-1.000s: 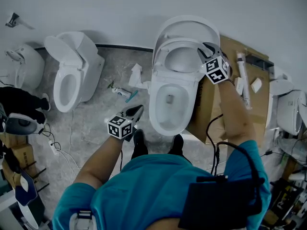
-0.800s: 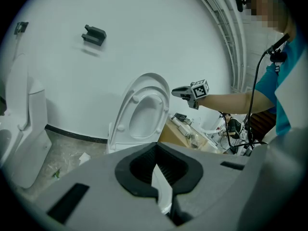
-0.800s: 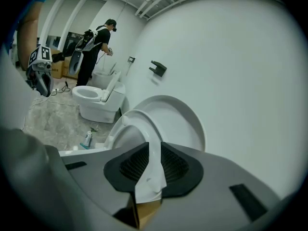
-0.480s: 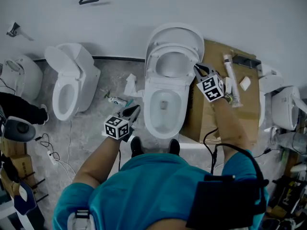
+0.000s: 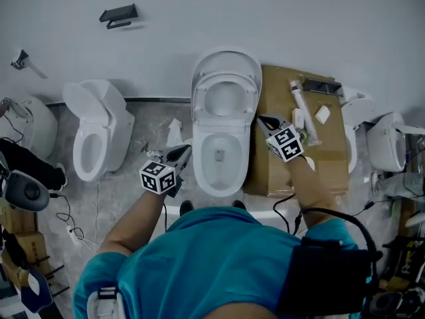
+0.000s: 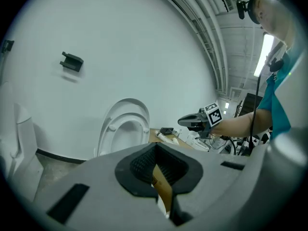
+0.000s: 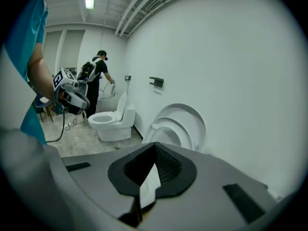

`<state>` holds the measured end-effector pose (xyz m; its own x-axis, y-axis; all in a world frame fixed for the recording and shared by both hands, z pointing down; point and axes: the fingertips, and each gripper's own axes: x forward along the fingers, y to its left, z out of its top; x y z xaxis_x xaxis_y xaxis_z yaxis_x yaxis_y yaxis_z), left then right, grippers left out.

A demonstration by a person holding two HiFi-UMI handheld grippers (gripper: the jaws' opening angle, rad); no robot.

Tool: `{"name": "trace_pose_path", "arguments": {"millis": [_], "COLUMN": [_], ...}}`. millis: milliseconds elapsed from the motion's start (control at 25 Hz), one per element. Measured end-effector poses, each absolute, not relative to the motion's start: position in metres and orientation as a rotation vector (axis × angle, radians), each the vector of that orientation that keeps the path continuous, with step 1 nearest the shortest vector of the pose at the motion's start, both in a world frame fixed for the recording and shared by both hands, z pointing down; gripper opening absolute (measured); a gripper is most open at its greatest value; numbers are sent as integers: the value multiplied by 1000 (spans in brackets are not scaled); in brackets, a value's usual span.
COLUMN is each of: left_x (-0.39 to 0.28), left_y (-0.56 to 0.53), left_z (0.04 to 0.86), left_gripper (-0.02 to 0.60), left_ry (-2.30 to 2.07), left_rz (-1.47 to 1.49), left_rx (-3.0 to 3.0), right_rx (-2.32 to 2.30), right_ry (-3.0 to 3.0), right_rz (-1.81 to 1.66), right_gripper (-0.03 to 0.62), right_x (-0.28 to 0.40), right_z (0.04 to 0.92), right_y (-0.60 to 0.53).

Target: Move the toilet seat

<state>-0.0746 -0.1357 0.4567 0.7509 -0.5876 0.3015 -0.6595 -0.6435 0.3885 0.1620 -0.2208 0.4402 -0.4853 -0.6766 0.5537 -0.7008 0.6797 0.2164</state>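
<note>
Black pads of the right tongs met at the tips with nothing between them; those jaws had just been closing. Left tongs read the same in their own view: pads together, empty, only a sliver of brown cardboard visible past them. Neither touched the toilet seat.

Hidden / cut off:
- Each gripper's grey body filled the lower half of its own view. It covered the bowl and the seat's hinge end, so only the upper arc of the seat and the lid showed there.
- Head view: teal shirt blocked the floor right in front of the bowl.
- Small white bits on the cardboard were too small to identify; a long white tube lay among them.
- White fixture was cut off by the left frame edge.

View differences:
- Only the head view gave the layout: seat raised, leaning on the upright lid at the wall, bowl open.
- Same view put the right tongs over the cardboard's left edge, just beside the bowl. Left tongs were over the floor on the bowl's other side, between it and a second toilet.
- Right gripper view alone showed another person with a backpack further along the wall.
- Left gripper view showed the right tongs side-on, well apart from the seat.
- Black wall bracket appeared in all three.
</note>
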Motion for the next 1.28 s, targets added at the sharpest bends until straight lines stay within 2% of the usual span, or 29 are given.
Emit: {"name": "trace_pose_path", "arguments": {"millis": [240, 600, 1280], "left_x": [-69, -68, -60], "left_y": [-127, -117, -107], "left_z": [412, 358, 282], "left_gripper": [3, 3, 3], "left_ry": [-917, -923, -958], "left_rz": [160, 79, -20], "left_rx": [2568, 2641, 2751], "right_rx": [1091, 1092, 1116], "right_ry": [-2381, -2525, -2734], "right_rz": [271, 405, 364], "right_gripper": [2, 2, 0], "right_x": [157, 136, 126], "right_z": [422, 382, 294], "right_y": [-168, -111, -99]}}
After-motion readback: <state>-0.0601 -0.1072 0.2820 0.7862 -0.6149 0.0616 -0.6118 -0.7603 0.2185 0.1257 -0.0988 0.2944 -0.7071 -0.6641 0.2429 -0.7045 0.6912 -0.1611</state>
